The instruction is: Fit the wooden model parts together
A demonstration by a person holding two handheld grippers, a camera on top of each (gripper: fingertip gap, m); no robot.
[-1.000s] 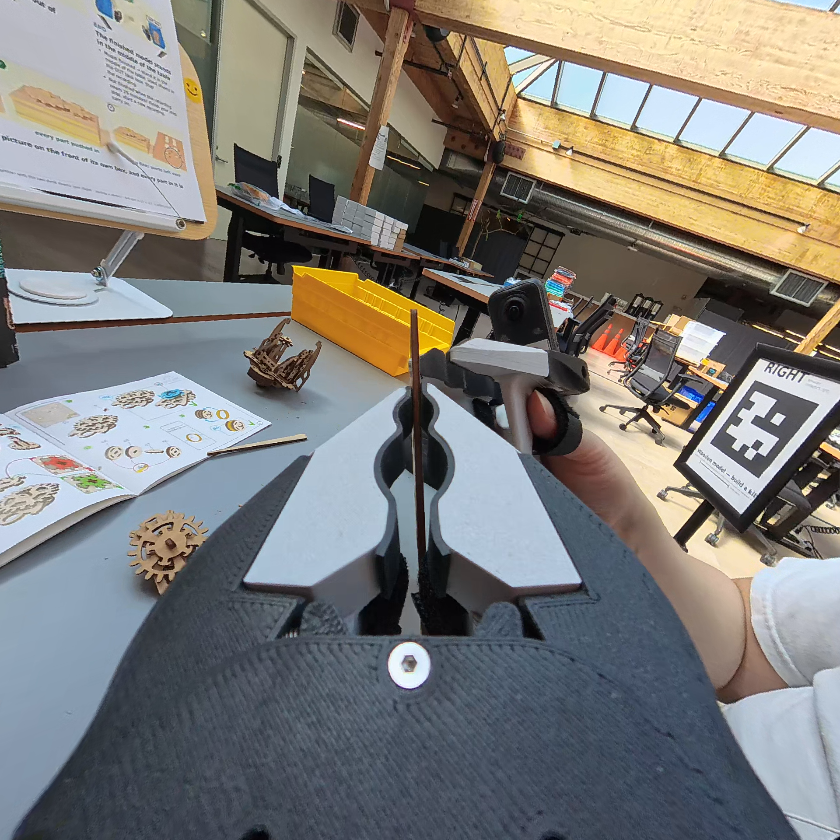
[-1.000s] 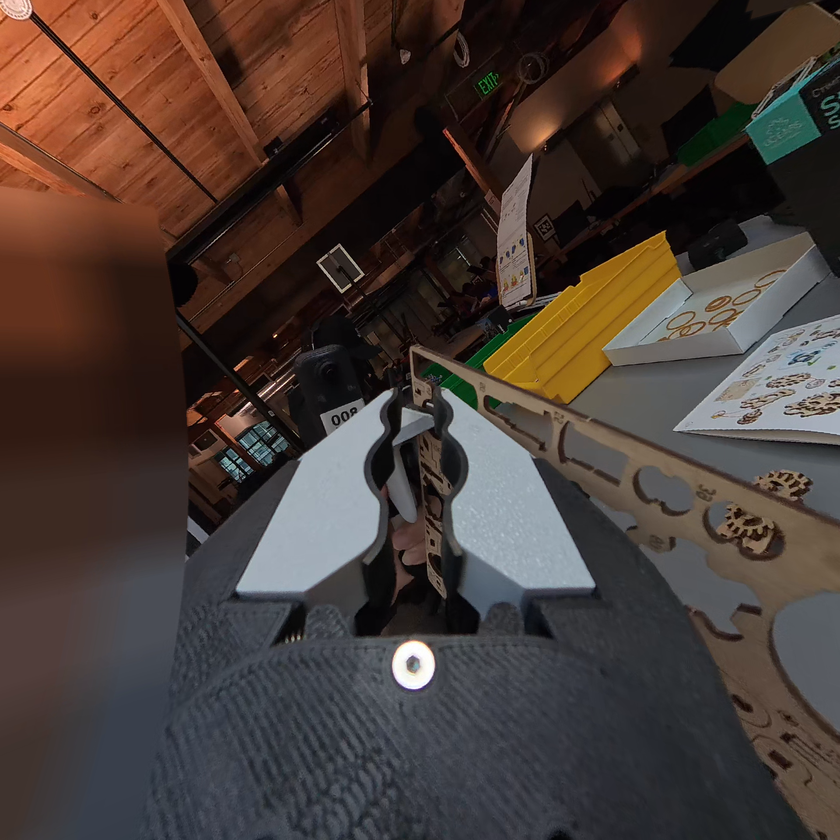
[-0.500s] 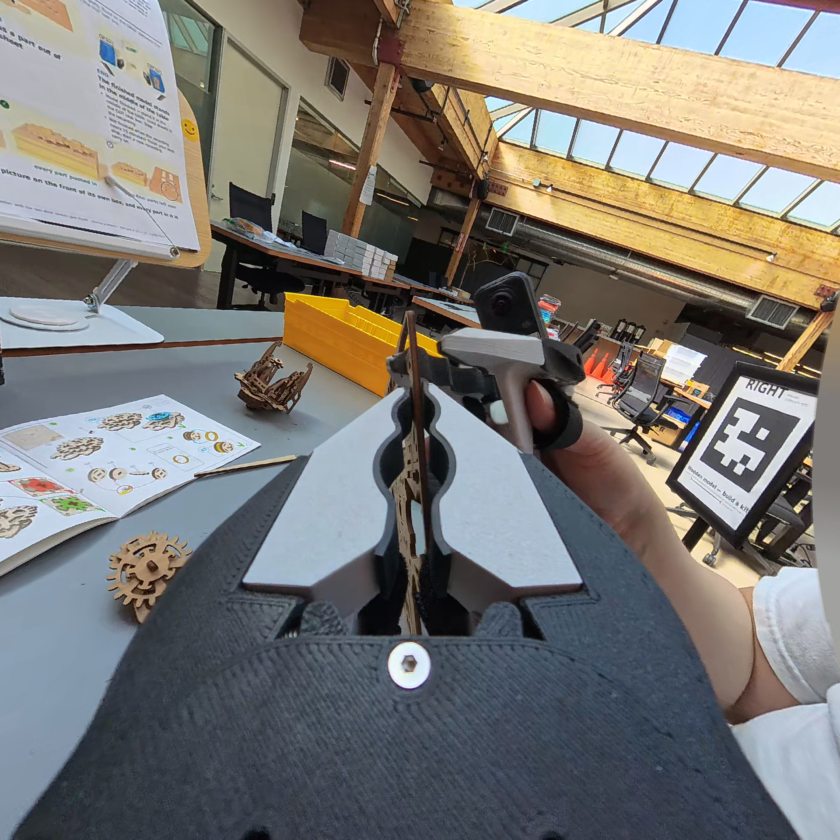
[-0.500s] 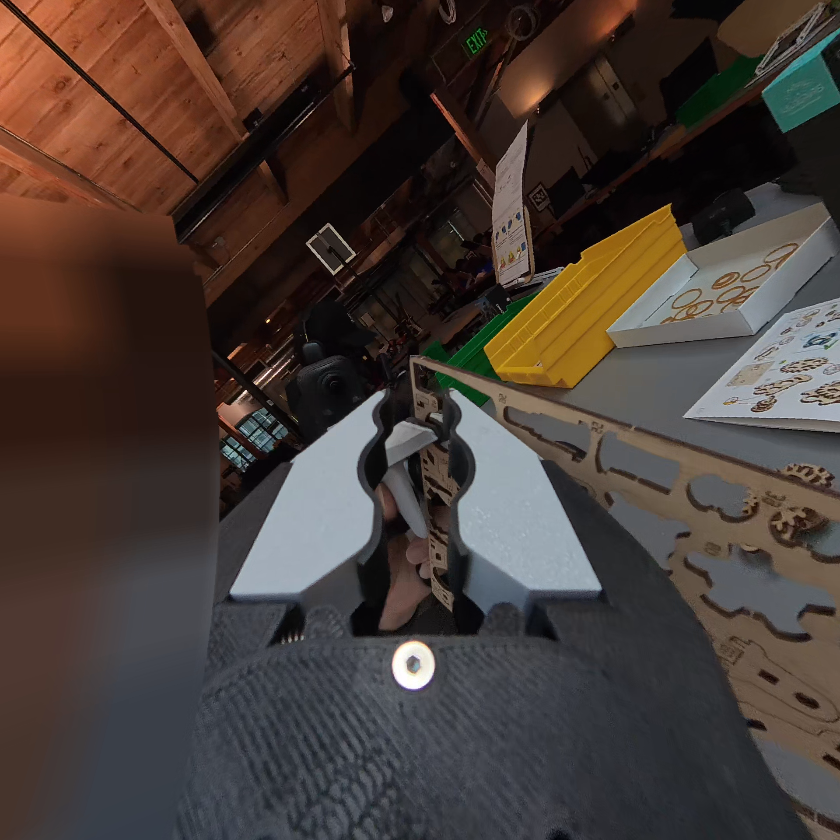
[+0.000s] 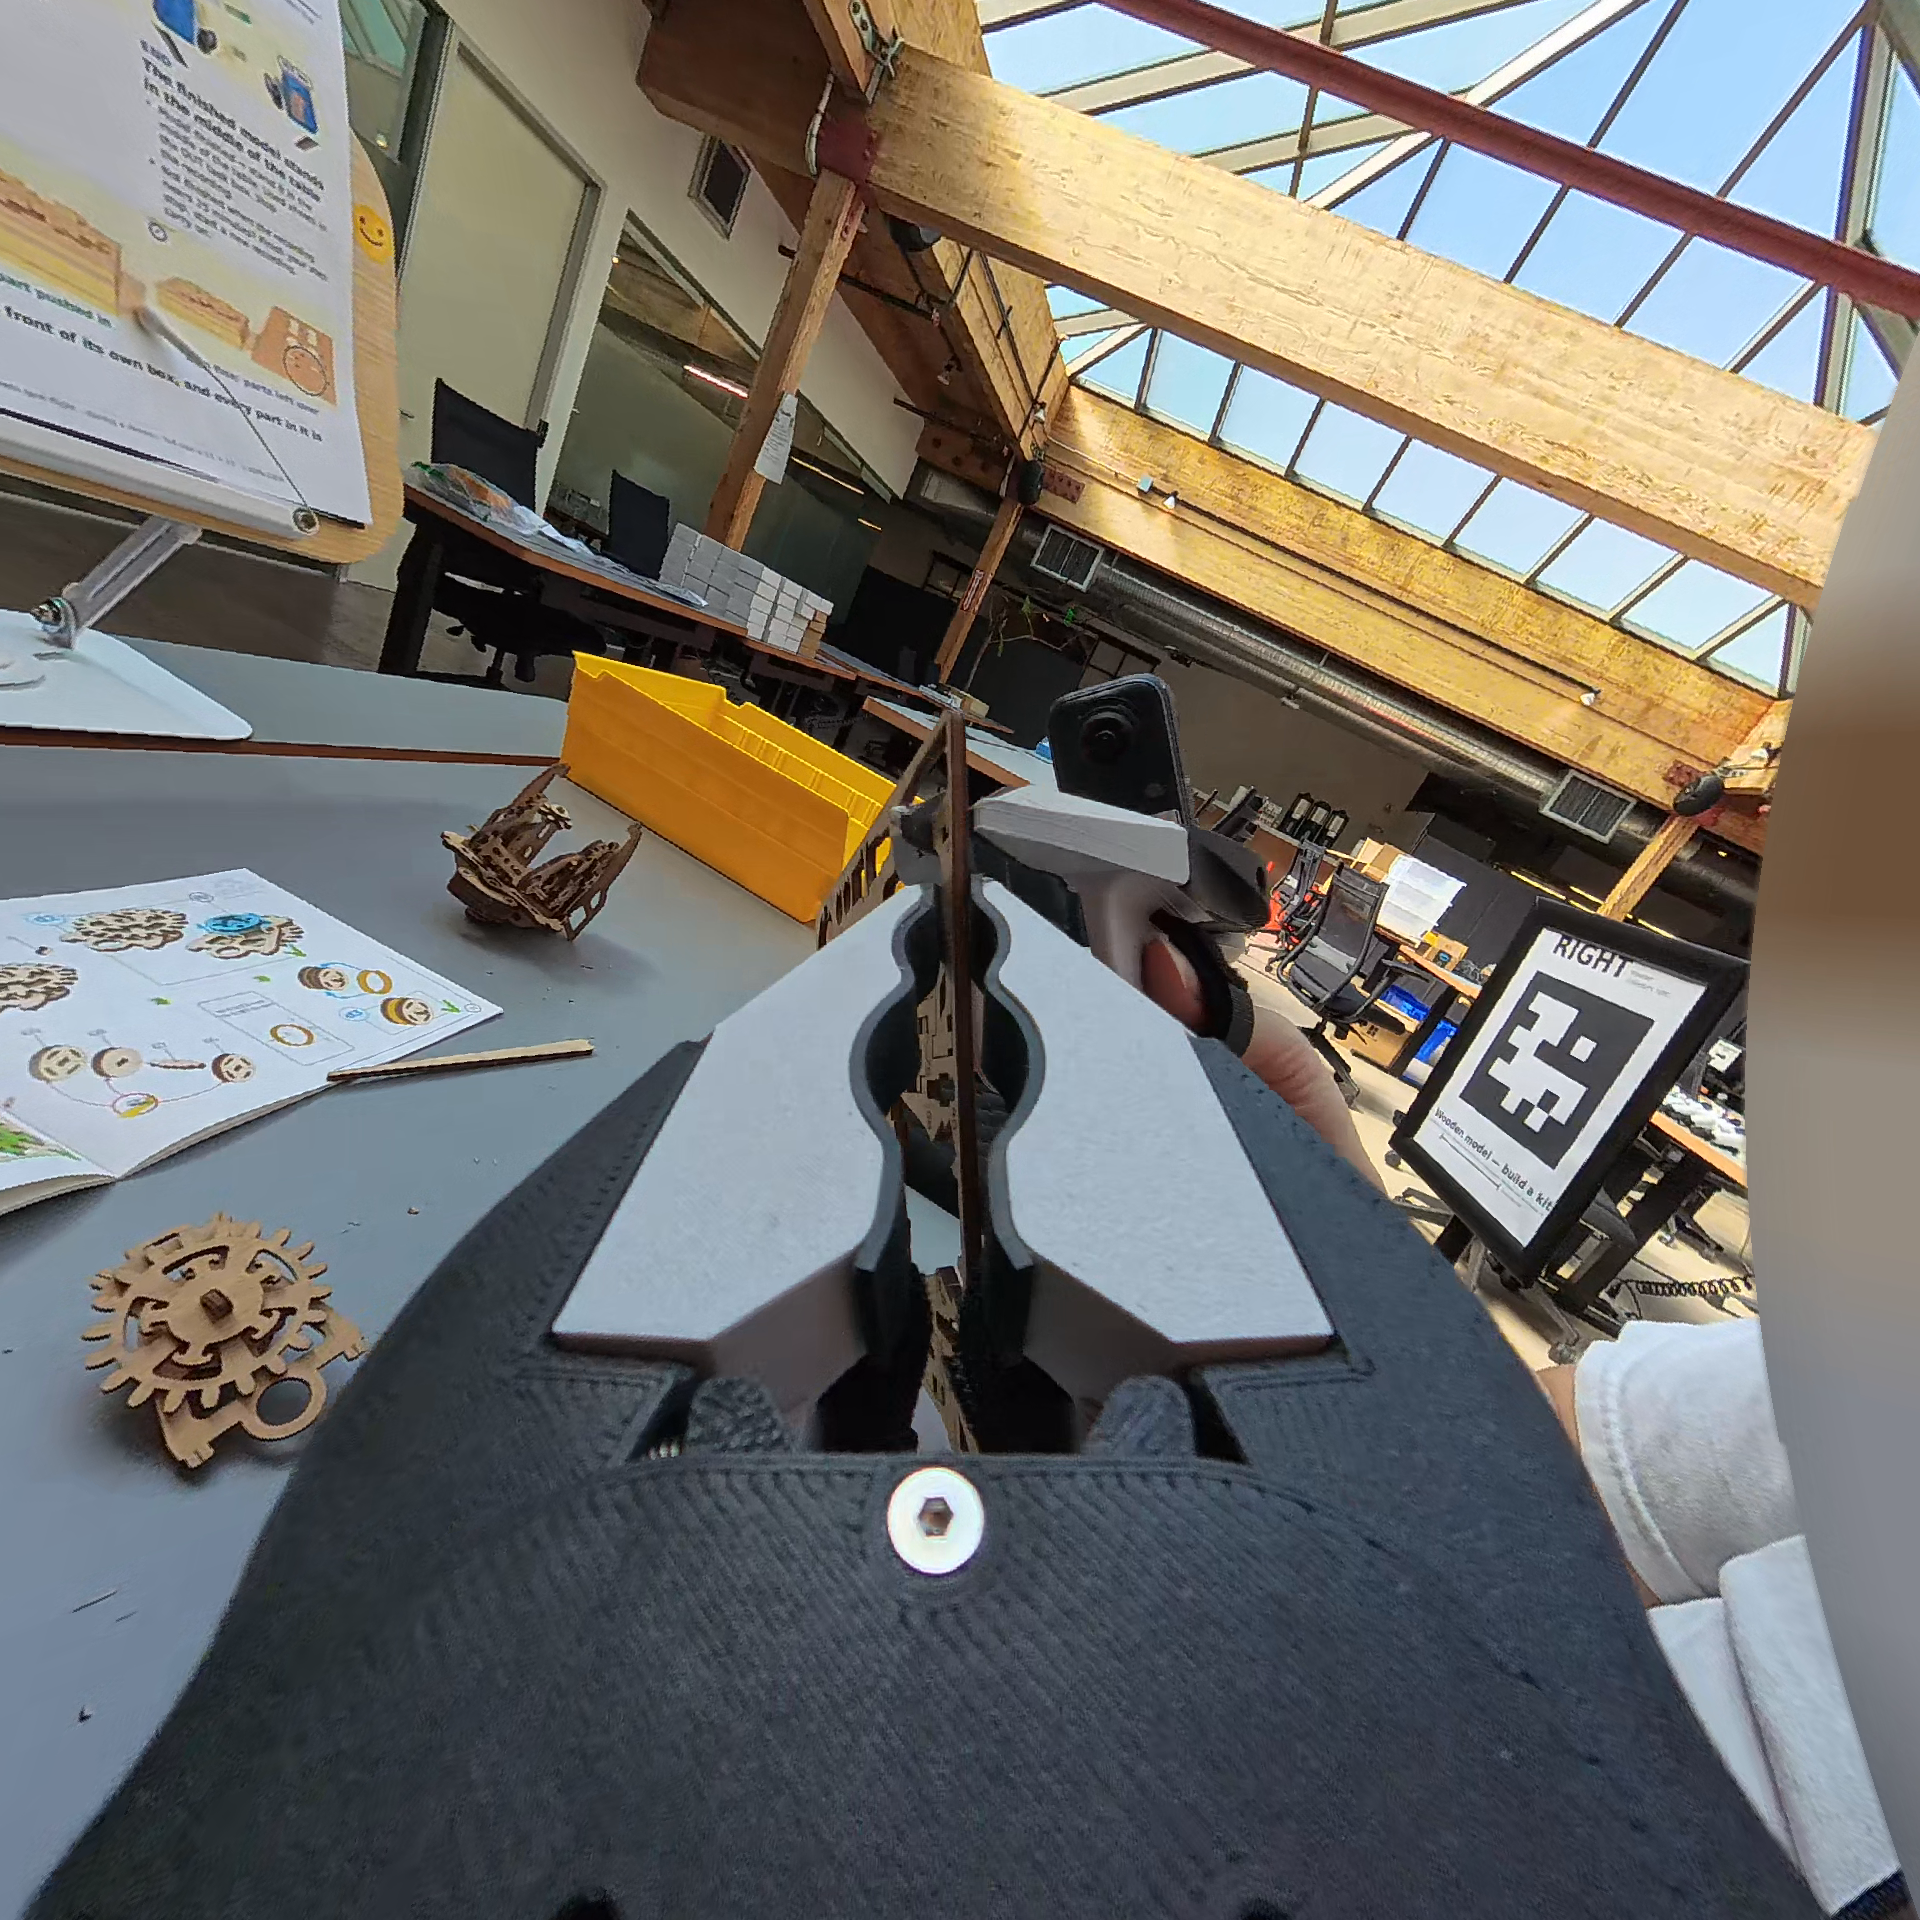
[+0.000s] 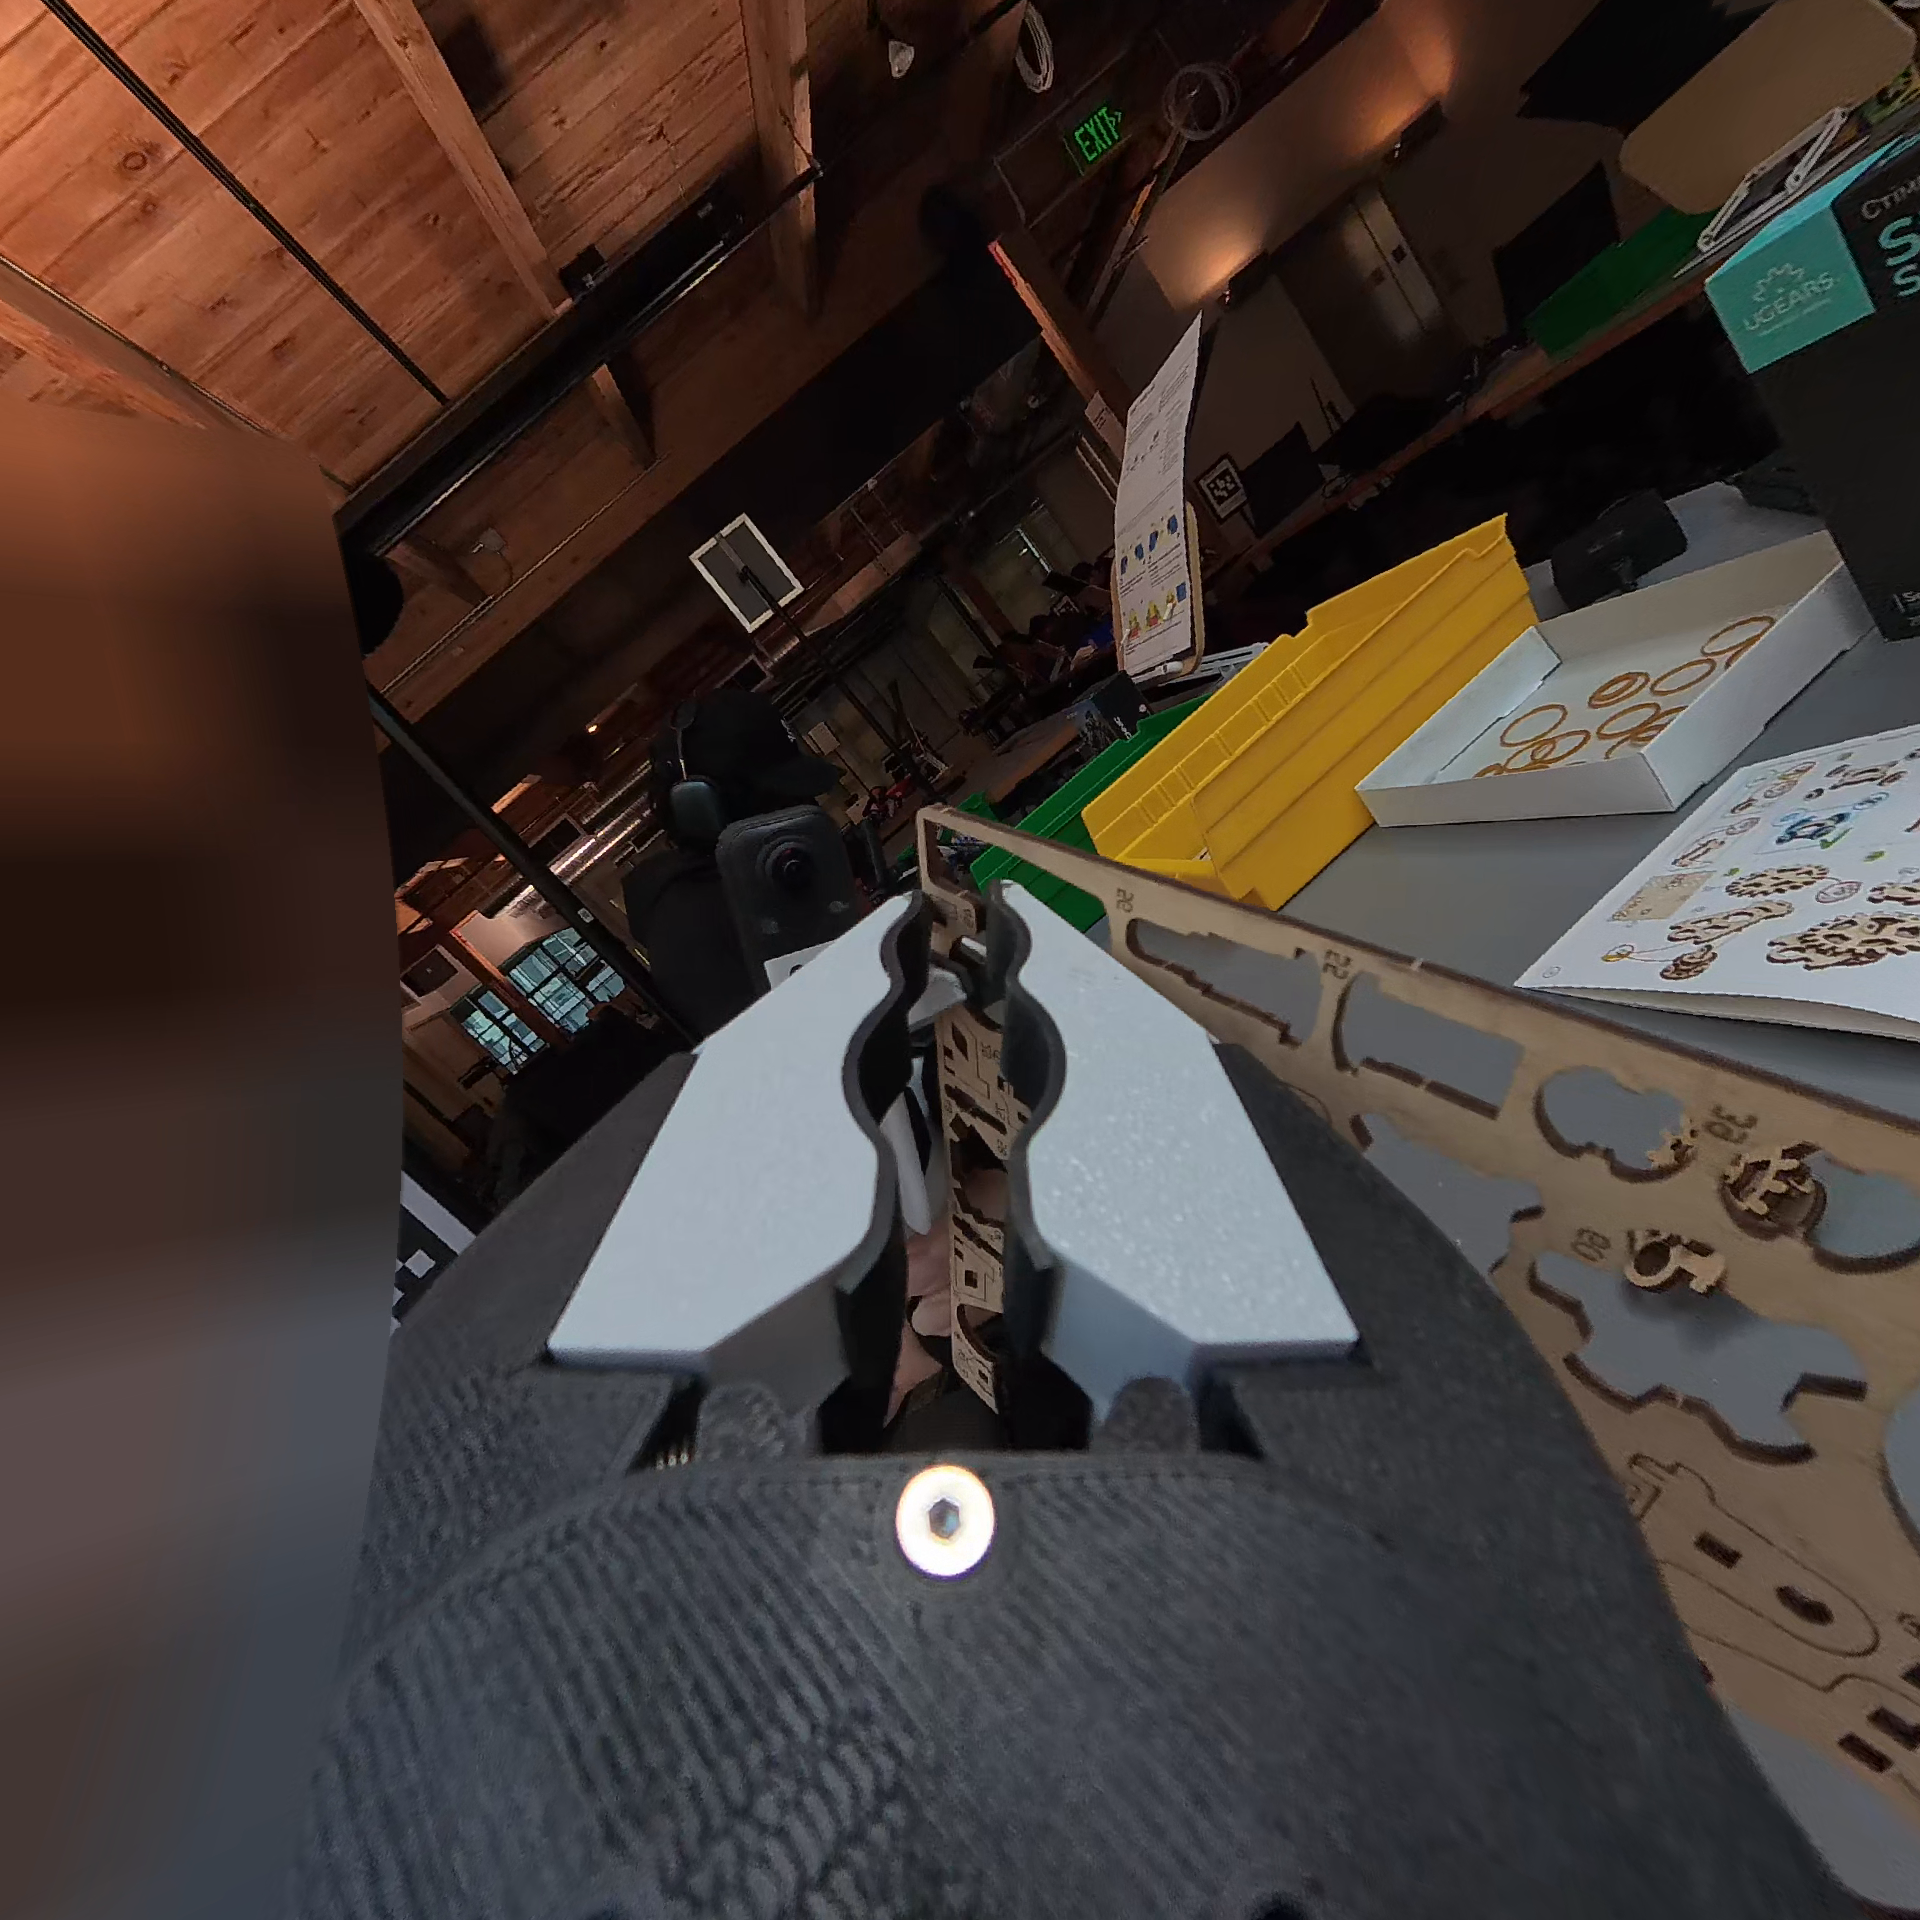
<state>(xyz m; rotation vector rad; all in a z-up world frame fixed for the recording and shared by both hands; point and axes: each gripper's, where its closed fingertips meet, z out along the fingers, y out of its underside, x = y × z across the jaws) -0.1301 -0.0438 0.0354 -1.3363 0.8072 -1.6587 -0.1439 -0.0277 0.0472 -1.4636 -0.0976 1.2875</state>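
Observation:
A laser-cut plywood sheet point(image 6: 1745, 1517) with several empty cut-outs and a few small parts still in it is held upright above the grey table point(image 5: 312, 831). My left gripper point(image 5: 951, 899) is shut on it, and the sheet's edge point(image 5: 961, 1039) runs between its fingers. My right gripper point(image 6: 956, 909) is shut on the same sheet near its top corner, facing the left one. Its grey fingers point(image 5: 1081, 836) show beyond the sheet. A flat gear assembly point(image 5: 213, 1335) and a part-built brown model point(image 5: 535, 868) lie on the table.
An open instruction booklet point(image 5: 208, 1008) and a thin wooden stick point(image 5: 462, 1060) lie at the left. A yellow bin point(image 5: 717, 779) stands behind, next to a white tray point(image 6: 1392, 800) holding wooden rings. A framed marker sign point(image 5: 1558, 1060) stands at the right. A dark box point(image 6: 1829, 260) stands at the far right. Left and right tips are no more than a few centimetres apart. From either gripper's tips it is about 20 cm to the flat gear assembly point(image 5: 213, 1335).
Both grippers keep hold of the sheet. The sheet has turned a little, so part of its face now shows in the left wrist view, and both views have tilted slightly.

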